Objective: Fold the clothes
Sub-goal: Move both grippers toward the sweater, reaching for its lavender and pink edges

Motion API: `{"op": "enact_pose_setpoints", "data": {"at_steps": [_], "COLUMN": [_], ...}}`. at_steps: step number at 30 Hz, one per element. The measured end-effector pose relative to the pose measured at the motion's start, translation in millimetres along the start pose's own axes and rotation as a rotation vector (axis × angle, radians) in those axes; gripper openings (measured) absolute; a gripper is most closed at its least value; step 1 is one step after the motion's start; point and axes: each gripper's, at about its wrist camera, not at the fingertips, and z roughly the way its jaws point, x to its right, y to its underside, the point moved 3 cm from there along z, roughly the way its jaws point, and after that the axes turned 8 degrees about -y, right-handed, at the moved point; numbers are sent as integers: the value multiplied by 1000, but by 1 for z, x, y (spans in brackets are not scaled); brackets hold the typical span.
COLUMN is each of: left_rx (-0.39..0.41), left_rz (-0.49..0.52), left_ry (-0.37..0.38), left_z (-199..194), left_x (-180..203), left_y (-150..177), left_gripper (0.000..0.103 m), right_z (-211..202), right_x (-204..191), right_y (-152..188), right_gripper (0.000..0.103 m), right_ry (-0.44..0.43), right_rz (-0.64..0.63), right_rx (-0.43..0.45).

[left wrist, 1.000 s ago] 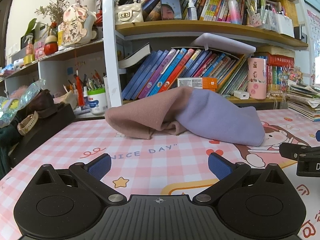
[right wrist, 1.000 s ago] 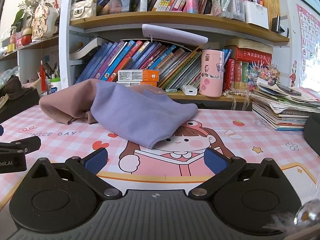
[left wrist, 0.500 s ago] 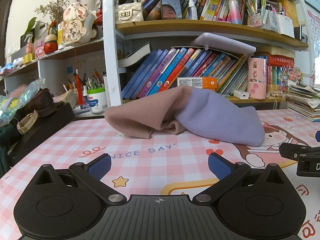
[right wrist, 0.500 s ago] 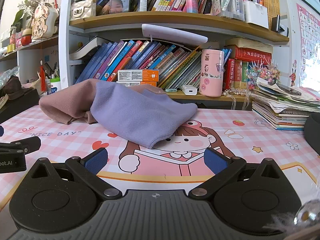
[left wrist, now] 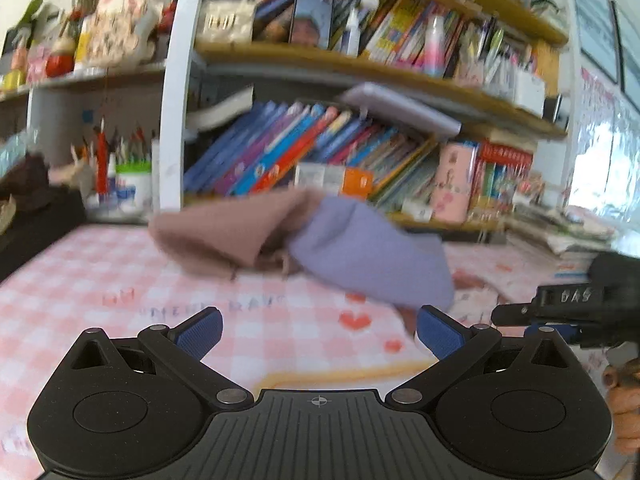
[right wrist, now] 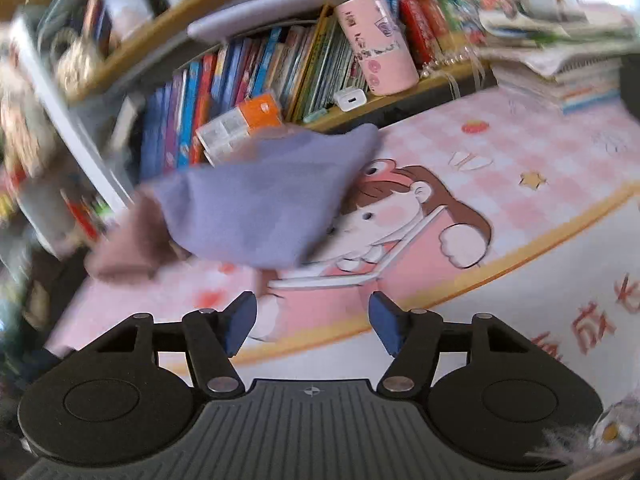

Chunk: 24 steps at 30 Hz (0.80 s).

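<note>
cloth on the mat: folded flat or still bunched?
Bunched, not folded. The two-tone cloth sits humped on the pink checked mat, mauve half creased and tucked under the lavender half; neither tool touches it.

Bare checked mat (left wrist: 280, 332) lies open before the crumpled cloth (left wrist: 360, 256); the bookshelf (left wrist: 360, 68) walls off behind it.

I see a crowded wooden bookshelf (left wrist: 360, 68) behind the desk, a pink checked desk mat (left wrist: 100, 272), and bright daylight at my right.
</note>
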Motion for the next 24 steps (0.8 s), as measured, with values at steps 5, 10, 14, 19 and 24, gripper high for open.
{"op": "enact_pose_setpoints", "data": {"at_steps": [5, 10, 14, 19, 24], "left_rx": [86, 60, -11, -26, -25], "left_rz": [-12, -238, -349, -330, -269], "left_ry": [-97, -186, -240, -255, -246], "left_z": [0, 12, 26, 33, 34], "left_x": [-19, -67, -92, -92, -81], "left_y": [-17, -10, 3, 7, 9], "left_gripper": [103, 103, 103, 103, 103], "right_z": [-68, -135, -156, -151, -135], "right_x": [-64, -94, -104, -106, -98], "right_y": [-18, -36, -41, -40, -36], "right_gripper": [96, 103, 103, 103, 103], "right_ry": [-258, -512, -536, -528, -499], "right_rz": [216, 451, 416, 384, 375], "right_rx": [148, 315, 392, 398, 414]}}
